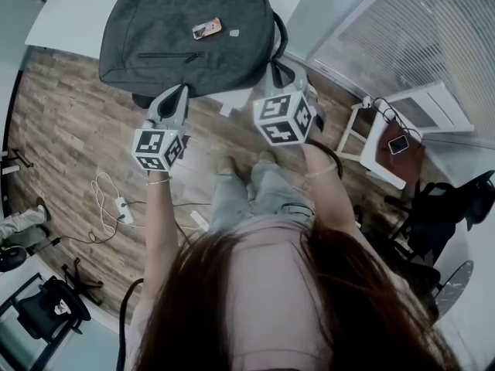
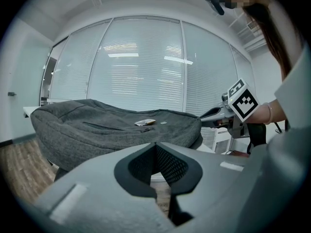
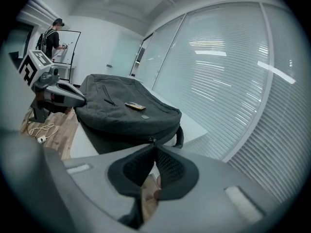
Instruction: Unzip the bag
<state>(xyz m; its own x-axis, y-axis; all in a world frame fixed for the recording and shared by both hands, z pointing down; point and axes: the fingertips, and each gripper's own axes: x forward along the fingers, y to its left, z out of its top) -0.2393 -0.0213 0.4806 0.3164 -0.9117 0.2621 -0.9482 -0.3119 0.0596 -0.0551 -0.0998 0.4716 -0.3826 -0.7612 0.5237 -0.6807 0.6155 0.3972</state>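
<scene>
- On the white tabletop (image 1: pixel 69 22), the grey bag (image 1: pixel 186 33) lies flat on its back, its bottom end hanging a bit over the near edge.
- Left gripper (image 2: pixel 156 144) has its jaws pressed together with nothing in them, just short of the bag's near left corner.
- Right gripper (image 3: pixel 154 144) is closed and empty too, lined up on the zipper pull (image 3: pixel 150 140) on the bag's side seam. Can't tell if it's touching.
- My take: open the right jaws first, then pinch the pull tab itself, not the fabric around it.
- I'd pin the bag down with the left one near that corner, otherwise the whole thing probably slides along the edge when you tug.
- Pull along the seam line rather than upward, so the slider shouldn't snag.
</scene>
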